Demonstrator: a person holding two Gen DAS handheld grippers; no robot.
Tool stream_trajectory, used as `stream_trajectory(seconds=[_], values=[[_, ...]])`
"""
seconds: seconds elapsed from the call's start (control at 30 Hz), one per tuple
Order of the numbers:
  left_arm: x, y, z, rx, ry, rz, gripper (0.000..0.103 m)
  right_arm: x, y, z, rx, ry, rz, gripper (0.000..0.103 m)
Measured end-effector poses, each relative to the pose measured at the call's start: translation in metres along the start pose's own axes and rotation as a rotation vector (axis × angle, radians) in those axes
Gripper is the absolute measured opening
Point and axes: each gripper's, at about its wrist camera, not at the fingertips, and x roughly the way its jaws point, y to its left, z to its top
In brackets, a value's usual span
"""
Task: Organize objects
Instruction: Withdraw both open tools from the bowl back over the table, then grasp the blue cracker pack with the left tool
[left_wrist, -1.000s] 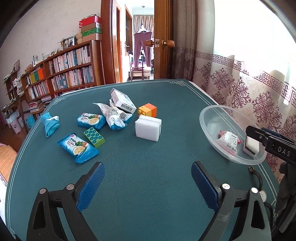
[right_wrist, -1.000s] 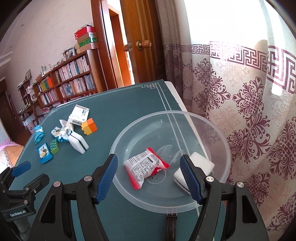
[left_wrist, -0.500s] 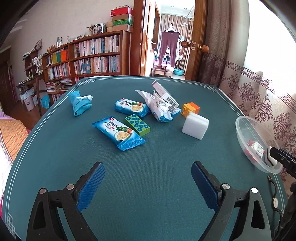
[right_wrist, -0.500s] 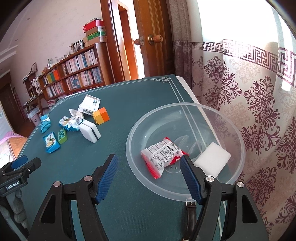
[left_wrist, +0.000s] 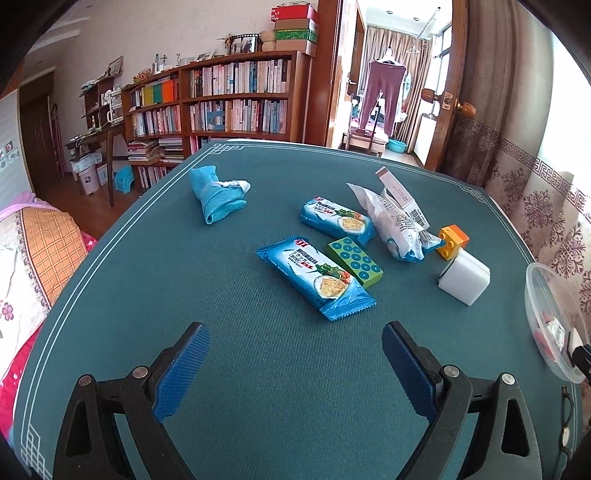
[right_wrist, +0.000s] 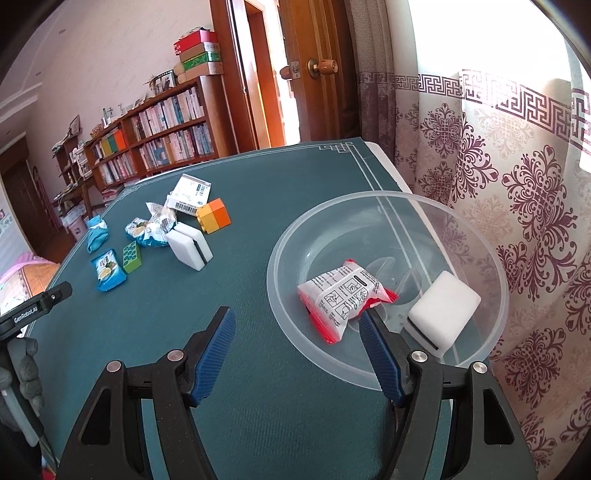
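Note:
A clear plastic bowl (right_wrist: 291, 229) at the table's right edge holds a red-and-white packet (right_wrist: 341, 291) and a white sponge (right_wrist: 443, 306). My right gripper (right_wrist: 297, 332) hovers open at the bowl's near rim, nothing between its fingers. On the green cloth lie two blue cracker packets (left_wrist: 317, 277) (left_wrist: 336, 219), a green studded brick (left_wrist: 356, 261), a white-blue bag (left_wrist: 397, 225), a barcoded carton (left_wrist: 400, 194), an orange-yellow brick (left_wrist: 452, 242), a white sponge block (left_wrist: 465, 278) and a rolled blue cloth (left_wrist: 216, 194). My left gripper (left_wrist: 295, 354) is open, just short of the nearer cracker packet.
The bowl's rim (left_wrist: 535, 295) shows at the right edge of the left wrist view. A patterned curtain (right_wrist: 517, 177) hangs right behind the bowl. Bookshelves (left_wrist: 229, 99) and an open door (left_wrist: 454, 85) stand beyond the table's far end. A bed (left_wrist: 33, 251) is at the left.
My left gripper has swung left, away from the bowl and toward the packets, which are now nearer and central. The right gripper has shifted slightly left so the bowl sits further right.

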Motion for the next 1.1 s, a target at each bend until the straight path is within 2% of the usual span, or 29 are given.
stream_trajectory(seconds=[0.17, 0.47, 0.77, 0.97, 1.07, 1.1], values=[[0.022, -0.009, 0.018, -0.017, 0.043, -0.002, 0.100, -0.003, 0.003, 0.000, -0.010, -0.005, 0.008, 0.071], [0.069, -0.016, 0.042, -0.028, 0.075, 0.081, 0.100, 0.001, 0.003, 0.001, 0.005, 0.013, -0.006, 0.071], [0.095, -0.001, 0.035, -0.069, 0.118, 0.050, 0.100, 0.017, 0.025, 0.011, 0.011, 0.045, 0.000, 0.071], [0.093, 0.008, 0.030, -0.098, 0.107, 0.029, 0.099, 0.036, 0.057, 0.024, -0.029, 0.092, 0.057, 0.071], [0.091, 0.006, 0.029, -0.086, 0.095, 0.031, 0.091, 0.044, 0.074, 0.033, -0.050, 0.100, 0.077, 0.071], [0.089, 0.005, 0.028, -0.081, 0.089, 0.034, 0.085, 0.048, 0.081, 0.035, -0.057, 0.104, 0.085, 0.071]])
